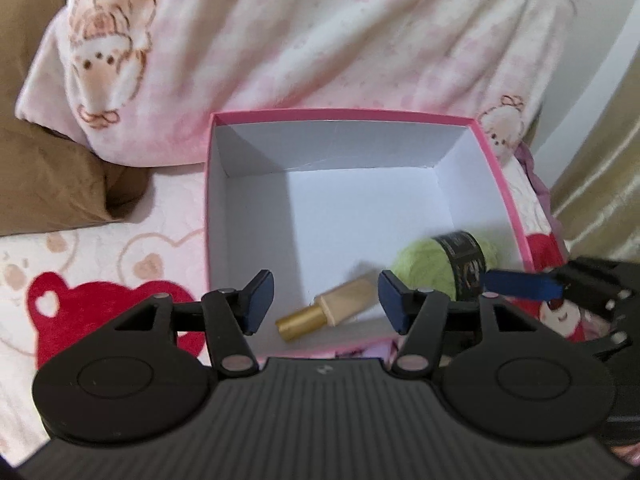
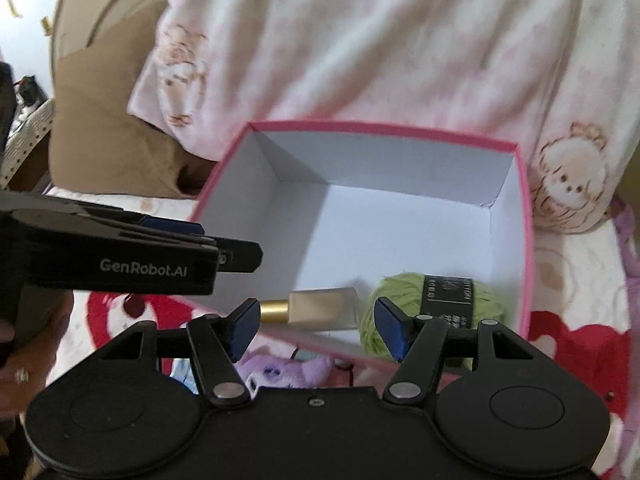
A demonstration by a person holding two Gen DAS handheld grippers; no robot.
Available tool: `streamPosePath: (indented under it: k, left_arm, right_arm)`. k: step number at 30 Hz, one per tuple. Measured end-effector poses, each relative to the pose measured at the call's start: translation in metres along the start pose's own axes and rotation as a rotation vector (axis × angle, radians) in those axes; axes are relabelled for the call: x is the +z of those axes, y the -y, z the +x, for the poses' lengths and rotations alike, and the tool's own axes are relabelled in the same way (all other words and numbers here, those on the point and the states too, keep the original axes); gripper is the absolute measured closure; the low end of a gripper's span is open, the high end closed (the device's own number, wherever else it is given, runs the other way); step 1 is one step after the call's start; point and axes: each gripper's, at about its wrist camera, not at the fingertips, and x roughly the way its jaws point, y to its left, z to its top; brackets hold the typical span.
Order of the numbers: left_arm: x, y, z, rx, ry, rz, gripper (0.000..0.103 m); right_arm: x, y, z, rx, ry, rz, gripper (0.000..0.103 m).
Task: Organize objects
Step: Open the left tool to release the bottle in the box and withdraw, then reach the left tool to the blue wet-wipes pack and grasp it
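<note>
A pink box [image 1: 344,112] [image 2: 380,126] with a white inside stands open on the bed. In its near part lie a beige bottle with a gold cap [image 1: 332,306] [image 2: 320,306] and a green yarn ball with a black label [image 1: 436,264] [image 2: 404,308], side by side. My left gripper [image 1: 326,302] hovers open above the bottle, its pads clear of it; the right wrist view shows it from the side [image 2: 240,254] over the box's left wall. My right gripper [image 2: 318,328] is open above the box's near wall, holding nothing. One of its blue fingers [image 1: 520,285] reaches in by the yarn.
A pink-and-white blanket with bear prints [image 1: 320,40] is heaped behind the box. A brown pillow [image 1: 52,184] lies to the left. The sheet with red bears [image 1: 80,304] surrounds the box. A purple plush toy [image 2: 280,368] sits against the near wall. A person's hand [image 2: 24,360] holds the left gripper.
</note>
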Motion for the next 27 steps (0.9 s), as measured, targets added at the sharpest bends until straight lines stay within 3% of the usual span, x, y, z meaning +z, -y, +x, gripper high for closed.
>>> streamPosePath:
  k: [7, 13, 19, 27]
  left_arm:
    - [-0.022, -0.004, -0.067, 0.021, 0.024, 0.075, 0.031]
    - [-0.05, -0.008, -0.103, 0.039, 0.049, 0.11, 0.019]
    - [-0.08, -0.019, -0.093, 0.031, 0.022, 0.075, 0.017]
    - [-0.104, -0.045, -0.043, 0.012, -0.067, -0.029, 0.019]
  right_arm:
    - [-0.017, -0.021, -0.058, 0.075, 0.037, -0.046, 0.033]
    - [-0.044, -0.046, -0.07, 0.157, 0.057, -0.06, 0.031]
    - [-0.074, -0.07, -0.046, 0.221, 0.04, -0.062, 0.029]
    - [-0.099, -0.085, 0.008, 0.236, -0.015, -0.054, 0.028]
